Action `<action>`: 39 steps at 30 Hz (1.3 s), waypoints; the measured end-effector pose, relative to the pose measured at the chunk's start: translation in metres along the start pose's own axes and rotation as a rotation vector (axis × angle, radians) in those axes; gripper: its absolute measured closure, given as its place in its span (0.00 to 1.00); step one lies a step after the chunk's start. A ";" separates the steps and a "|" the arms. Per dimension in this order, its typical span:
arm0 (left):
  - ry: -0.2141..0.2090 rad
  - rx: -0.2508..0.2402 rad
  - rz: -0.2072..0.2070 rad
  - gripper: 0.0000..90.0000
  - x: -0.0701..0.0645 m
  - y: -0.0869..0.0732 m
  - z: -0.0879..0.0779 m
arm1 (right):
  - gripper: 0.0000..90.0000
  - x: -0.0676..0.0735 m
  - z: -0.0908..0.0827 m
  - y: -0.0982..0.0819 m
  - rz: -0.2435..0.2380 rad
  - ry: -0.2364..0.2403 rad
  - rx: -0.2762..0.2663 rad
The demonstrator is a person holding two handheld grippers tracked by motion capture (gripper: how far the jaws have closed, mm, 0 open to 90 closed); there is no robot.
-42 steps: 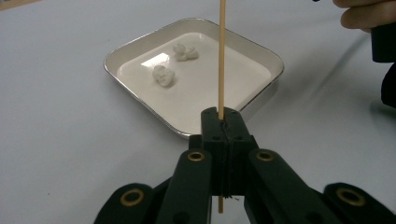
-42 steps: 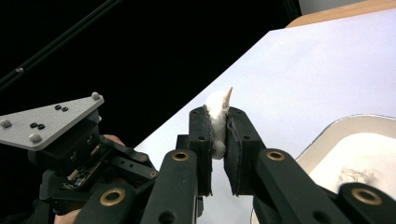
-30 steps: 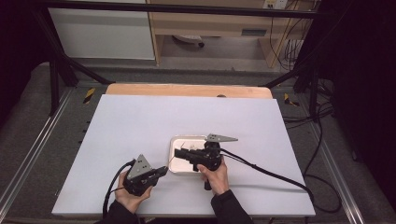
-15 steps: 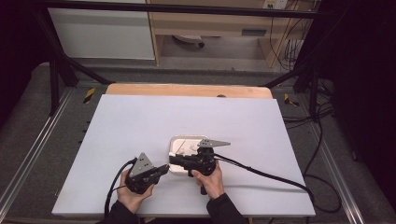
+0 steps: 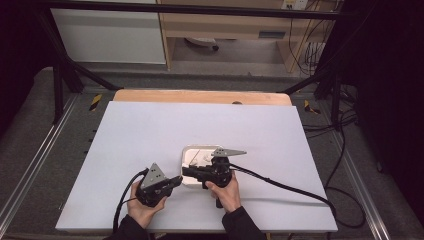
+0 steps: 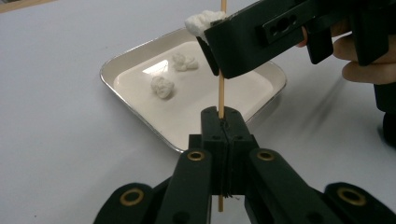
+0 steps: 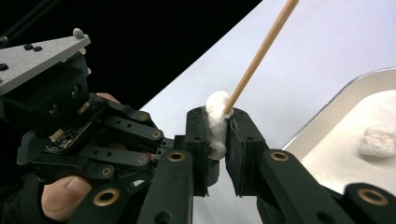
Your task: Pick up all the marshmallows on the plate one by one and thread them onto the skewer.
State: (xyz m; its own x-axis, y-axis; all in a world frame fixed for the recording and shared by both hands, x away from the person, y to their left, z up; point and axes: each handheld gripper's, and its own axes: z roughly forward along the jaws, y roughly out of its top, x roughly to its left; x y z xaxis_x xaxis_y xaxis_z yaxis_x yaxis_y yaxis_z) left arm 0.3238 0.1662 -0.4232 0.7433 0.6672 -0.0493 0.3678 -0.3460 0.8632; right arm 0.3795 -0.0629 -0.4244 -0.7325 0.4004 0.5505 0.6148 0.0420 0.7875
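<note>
On the left, near the front edge of the desk (image 5: 150, 130), the left tongs (image 6: 223, 122) are shut tight on a thin wooden skewer (image 6: 221, 88), which stands up between the closed jaws and rises past the top of the left gripper view. Just to their right the right tongs (image 7: 218, 133) meet that skewer, with a soft white marshmallow (image 7: 216, 116) between the two pads and the skewer's tip going into its top; the jaws have just been opening a little, yet in the right gripper view the pads are on both sides of the marshmallow and seem to touch it, so I judge it lightly held rather than let go. How deep the skewer has gone into it I cannot tell. Right of and beyond both tongs sits a shallow white tray (image 6: 140, 56), close to the near middle of the desk, with two more marshmallow pieces (image 6: 161, 87) lying apart on its floor. By the look of it the work is threading marshmallows onto the skewer: the first one is at the stick and appears to be going on or just on, so roughly a third is done. What is left, as I judge it, is freeing this piece fully, then picking up and spearing the two in the tray
</note>
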 end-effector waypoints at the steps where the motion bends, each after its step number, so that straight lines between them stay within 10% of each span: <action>1: 0.001 -0.008 -0.002 0.99 0.000 0.001 -0.001 | 0.82 0.001 -0.001 0.001 -0.005 -0.003 -0.001; 11: 0.024 -0.023 -0.028 0.99 0.011 -0.004 -0.013 | 0.26 -0.001 -0.018 0.012 -0.151 -0.165 0.001; 17: 0.035 -0.021 -0.046 0.99 0.021 -0.008 -0.022 | 0.12 -0.016 -0.028 0.016 -0.198 -0.257 0.073; 39: 0.036 -0.010 -0.069 0.99 0.031 -0.012 -0.026 | 0.32 -0.058 0.001 0.029 -0.290 -0.403 0.242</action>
State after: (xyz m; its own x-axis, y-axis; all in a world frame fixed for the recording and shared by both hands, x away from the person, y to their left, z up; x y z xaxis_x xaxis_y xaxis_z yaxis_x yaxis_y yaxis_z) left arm 0.3277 0.2080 -0.4224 0.6961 0.7122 -0.0910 0.4114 -0.2917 0.8635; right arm 0.4397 -0.0842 -0.4333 -0.7411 0.6580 0.1334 0.4888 0.3926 0.7790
